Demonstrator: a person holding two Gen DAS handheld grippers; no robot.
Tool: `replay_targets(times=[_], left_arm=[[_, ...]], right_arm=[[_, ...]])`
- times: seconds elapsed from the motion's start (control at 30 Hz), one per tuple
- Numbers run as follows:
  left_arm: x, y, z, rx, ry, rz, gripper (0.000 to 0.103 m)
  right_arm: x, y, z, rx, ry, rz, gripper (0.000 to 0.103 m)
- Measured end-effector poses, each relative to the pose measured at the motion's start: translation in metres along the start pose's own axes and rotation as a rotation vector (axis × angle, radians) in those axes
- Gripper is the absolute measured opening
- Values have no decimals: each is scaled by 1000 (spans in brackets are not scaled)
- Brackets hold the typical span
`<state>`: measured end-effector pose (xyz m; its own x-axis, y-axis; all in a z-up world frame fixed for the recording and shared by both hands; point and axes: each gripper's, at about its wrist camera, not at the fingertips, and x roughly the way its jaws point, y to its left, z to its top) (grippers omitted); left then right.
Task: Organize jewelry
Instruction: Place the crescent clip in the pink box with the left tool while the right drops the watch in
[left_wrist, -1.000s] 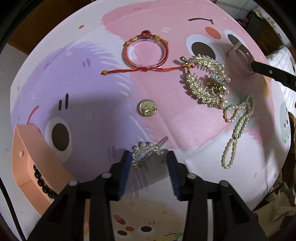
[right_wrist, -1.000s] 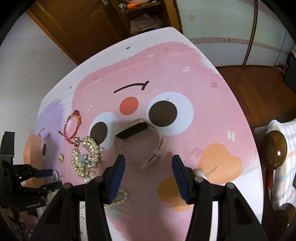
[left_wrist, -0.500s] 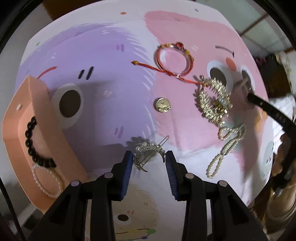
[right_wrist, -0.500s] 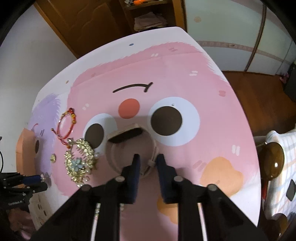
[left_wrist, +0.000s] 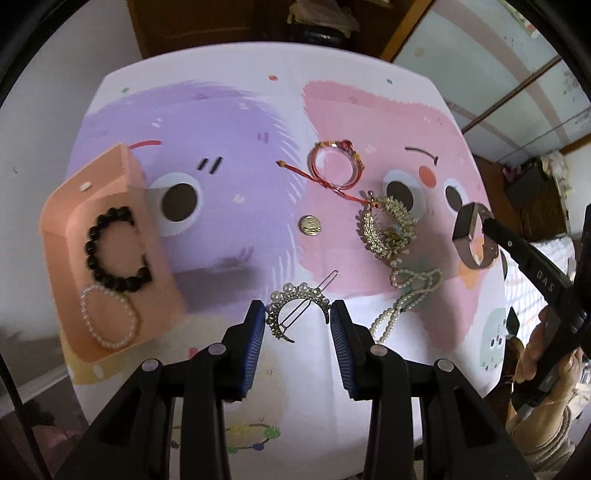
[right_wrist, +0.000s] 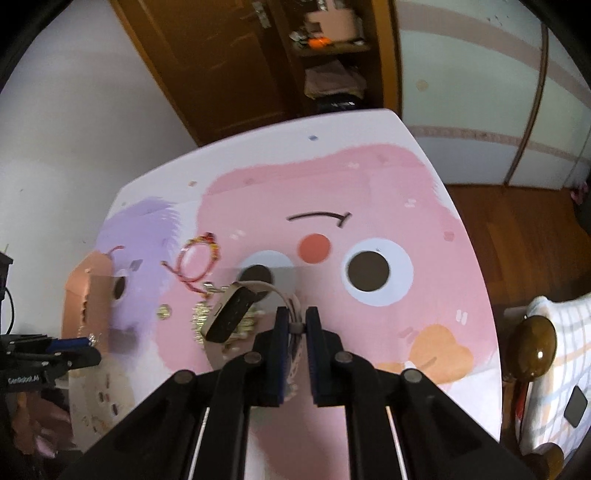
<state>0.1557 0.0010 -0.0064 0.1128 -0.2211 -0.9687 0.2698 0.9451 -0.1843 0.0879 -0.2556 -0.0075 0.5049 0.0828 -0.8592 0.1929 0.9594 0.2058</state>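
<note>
Both hands are mid-carry: each has lifted a piece off the counter (left_wrist: 207, 110) and looks bound for the peach tray (left_wrist: 110, 206), which already holds a black bead bracelet (left_wrist: 114, 251) and a small pearl bracelet (left_wrist: 107, 317)

The left hand-held gripper (left_wrist: 297, 319) is part closed on the pearl hair clip (left_wrist: 299, 308), whose curved ends sit against the blue pads; the clip hangs just above the counter, with the tray at about nine o'clock from it. The right hand-held gripper (right_wrist: 295, 326) is clamped on the strap of the beige watch (right_wrist: 236, 312), which dangles clear of the counter, at about three o'clock from the gold leaf comb (left_wrist: 386, 229) in the left wrist view

Still on the counter are the red cord bracelet (left_wrist: 334, 168), the gold coin (left_wrist: 310, 225), the comb and the pearl necklace (left_wrist: 410, 295)

The next move, as I judge it, calls for swinging the clip over the tray's open well and lowering it before the pads part, so the thin pin does not snag on the rim; the watch should wait until the left hand is clear of the tray

Against a second ago, the right jaws have just been closing, from wide around the lying watch to shut on its strap, and the watch is now off the counter. The left grip is unchanged, but the clip has risen and the view has swung so the whole tray shows
</note>
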Motion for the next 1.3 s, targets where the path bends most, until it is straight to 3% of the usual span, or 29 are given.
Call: replay_targets(times=[0.27,0.6,0.97,1.13,1.3], left_arm=[[-50,38,-20,-96,-95,33,35],[-55,112,-44,-288,-152,12,35],[-12,159,-45,-399,-151,7,35],[5,165,-44,-400,-146,18,35],[14,168,-46,-398,-152,40,35]], right_arm=[[-34,56,2,-110,-40,84,8],[-28,168,9,-265,-22,212,8],[35,281,33,-356,52,313,9],[68,308,26,-392,111,359,9],[92,321,16,-426,154,342,9]])
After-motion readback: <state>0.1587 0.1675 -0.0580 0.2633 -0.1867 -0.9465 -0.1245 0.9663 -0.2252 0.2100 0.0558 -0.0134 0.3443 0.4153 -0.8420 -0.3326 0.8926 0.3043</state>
